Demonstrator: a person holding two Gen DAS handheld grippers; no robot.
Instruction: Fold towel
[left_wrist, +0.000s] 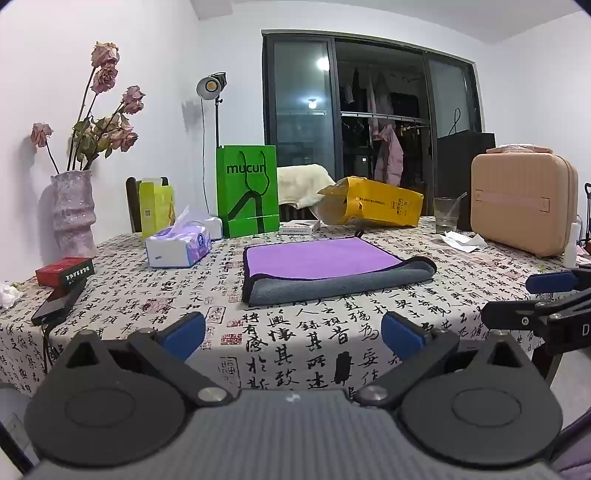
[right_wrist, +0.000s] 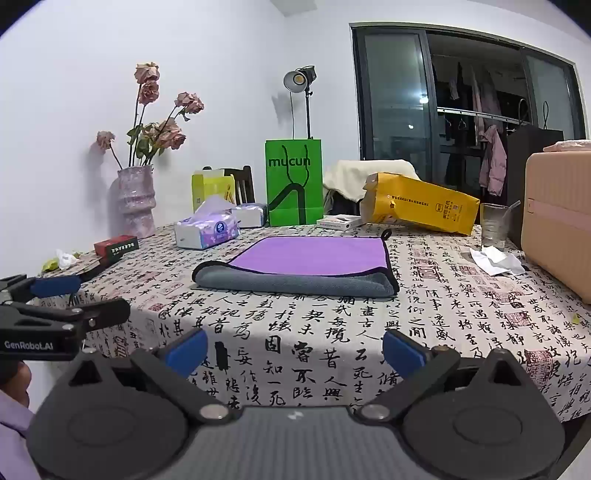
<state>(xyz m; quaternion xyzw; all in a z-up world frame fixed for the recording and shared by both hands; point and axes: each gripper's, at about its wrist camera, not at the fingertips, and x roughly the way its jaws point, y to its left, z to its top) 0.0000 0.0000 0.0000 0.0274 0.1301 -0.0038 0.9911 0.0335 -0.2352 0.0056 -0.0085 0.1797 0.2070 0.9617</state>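
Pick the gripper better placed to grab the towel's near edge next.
Right, marginally: the towel sits centred ahead of the right gripper, but off to the right for the left gripper. Both open.

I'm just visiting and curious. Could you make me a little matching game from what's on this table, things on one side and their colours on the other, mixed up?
Things:
1. towel, top face
2. standing paper bag
3. bag lying on its side
4. small suitcase

Colours:
A. yellow
B. beige
C. purple
D. green

Pairs: 1-C, 2-D, 3-A, 4-B.

The towel's underside, showing along its near edge, is grey.
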